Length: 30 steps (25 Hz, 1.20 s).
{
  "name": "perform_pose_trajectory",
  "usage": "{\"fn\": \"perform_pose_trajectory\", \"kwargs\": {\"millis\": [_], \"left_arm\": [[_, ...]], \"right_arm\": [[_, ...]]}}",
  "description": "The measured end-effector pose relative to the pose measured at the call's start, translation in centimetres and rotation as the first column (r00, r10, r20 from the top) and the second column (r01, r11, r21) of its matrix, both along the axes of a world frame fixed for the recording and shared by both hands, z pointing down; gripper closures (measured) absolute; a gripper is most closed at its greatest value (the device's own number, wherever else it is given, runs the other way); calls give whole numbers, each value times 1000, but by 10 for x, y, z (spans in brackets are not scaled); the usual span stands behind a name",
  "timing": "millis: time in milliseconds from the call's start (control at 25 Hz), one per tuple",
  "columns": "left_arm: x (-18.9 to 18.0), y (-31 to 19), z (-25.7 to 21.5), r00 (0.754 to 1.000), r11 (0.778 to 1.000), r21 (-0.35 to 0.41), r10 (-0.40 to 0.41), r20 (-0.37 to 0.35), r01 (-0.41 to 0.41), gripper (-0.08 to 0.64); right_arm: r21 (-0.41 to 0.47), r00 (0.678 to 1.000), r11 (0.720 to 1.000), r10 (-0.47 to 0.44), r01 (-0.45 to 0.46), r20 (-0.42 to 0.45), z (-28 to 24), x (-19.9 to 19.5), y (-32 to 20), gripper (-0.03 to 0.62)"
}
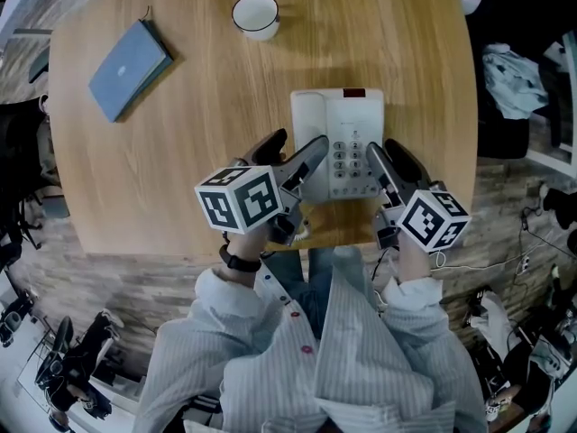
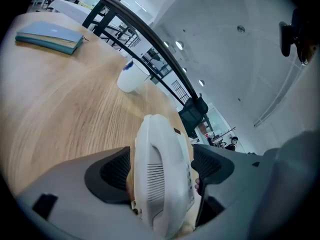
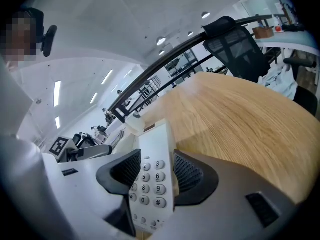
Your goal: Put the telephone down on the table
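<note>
The white telephone [image 1: 338, 133] is near the front edge of the round wooden table [image 1: 180, 179], keypad up and handset on its left side. My left gripper [image 1: 293, 149] is shut on the handset side; in the left gripper view the handset [image 2: 160, 174] fills the gap between the dark pads. My right gripper [image 1: 385, 152] is shut on the keypad side, and its pads press either side of the number keys [image 3: 150, 181]. I cannot tell whether the telephone rests on the wood or is held just above it.
A white mug [image 1: 255, 13] stands at the table's far edge. A blue notebook [image 1: 131, 69] lies at the far left. A black office chair [image 3: 235, 46] stands beyond the table. The person's striped sleeves are at the near edge.
</note>
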<state>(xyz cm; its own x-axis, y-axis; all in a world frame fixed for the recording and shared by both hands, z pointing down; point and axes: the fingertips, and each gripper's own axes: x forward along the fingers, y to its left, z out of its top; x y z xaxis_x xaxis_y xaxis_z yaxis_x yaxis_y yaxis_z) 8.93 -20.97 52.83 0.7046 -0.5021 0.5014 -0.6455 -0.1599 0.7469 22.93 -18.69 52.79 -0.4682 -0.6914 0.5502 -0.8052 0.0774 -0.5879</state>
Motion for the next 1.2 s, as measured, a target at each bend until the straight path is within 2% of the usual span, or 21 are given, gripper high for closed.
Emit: {"fn": "perform_pose_trajectory", "kwargs": {"millis": [520,720,840,1200], "left_arm": [[-9,1,-57,999,995,99,-6,-41,11,155],[-5,4,-87,998,987,160,6,-70,6,156],[-2,10,-108,997,980,198,24,-78,-8,161],[3,24,-164,992,962,274,28,-122,7,168]], "right_arm": [[49,998,997,-53,52,25,-41,-38,1,376],[103,995,990,-96,93,33,-66,-53,-1,379],[132,992,985,-120,115,32,-82,-62,2,402],[213,990,970,-129,113,60,-132,-71,14,419]]}}
